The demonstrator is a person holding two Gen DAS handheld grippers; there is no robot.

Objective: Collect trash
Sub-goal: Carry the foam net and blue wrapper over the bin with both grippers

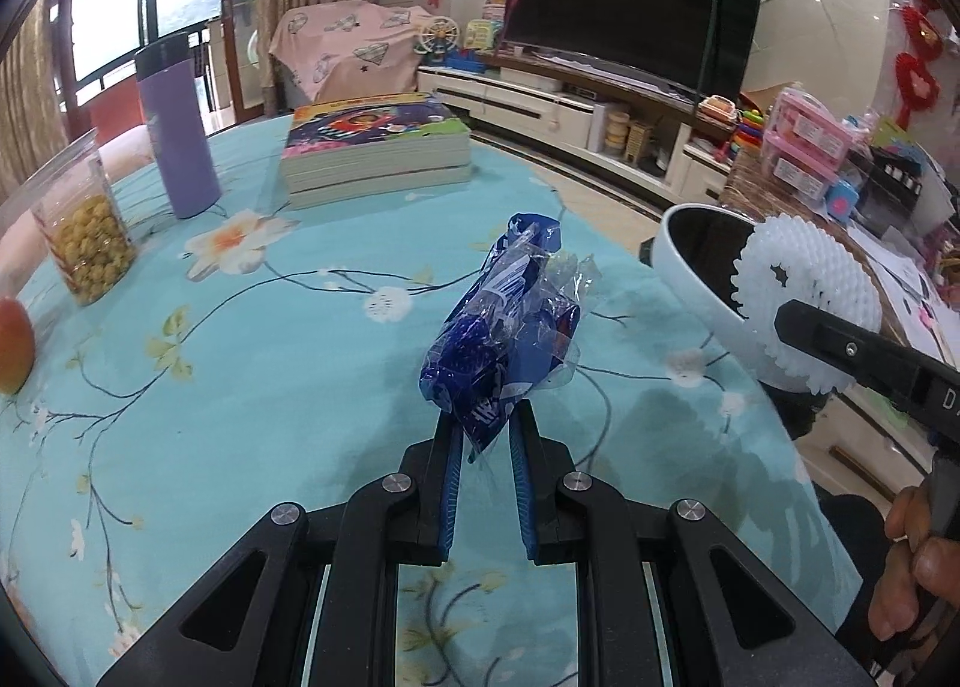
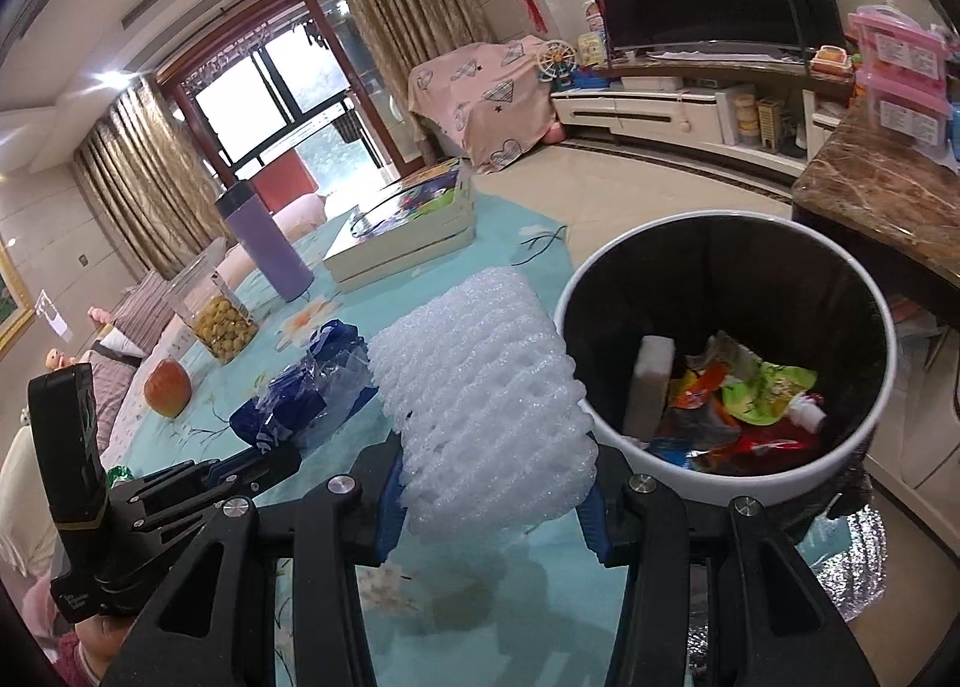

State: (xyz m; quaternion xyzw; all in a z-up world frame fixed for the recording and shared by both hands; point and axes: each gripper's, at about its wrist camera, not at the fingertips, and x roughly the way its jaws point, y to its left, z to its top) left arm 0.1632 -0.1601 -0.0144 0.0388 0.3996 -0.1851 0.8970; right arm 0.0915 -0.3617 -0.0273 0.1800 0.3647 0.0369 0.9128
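Note:
My left gripper is shut on a crumpled blue and clear plastic wrapper, held up over the turquoise flowered tablecloth. The same wrapper and the left gripper show at the left of the right wrist view. My right gripper is shut on a white foam fruit net, which appears as a round white net in the left wrist view. A white bin with a black inside stands just past the table edge, to the right of the net, holding several colourful wrappers. Its rim is partly hidden behind the net.
On the table stand a purple flask, a clear jar of yellow balls, a stack of books and an orange-red fruit. A marble-topped counter lies to the right of the bin. A person's hand grips the right tool.

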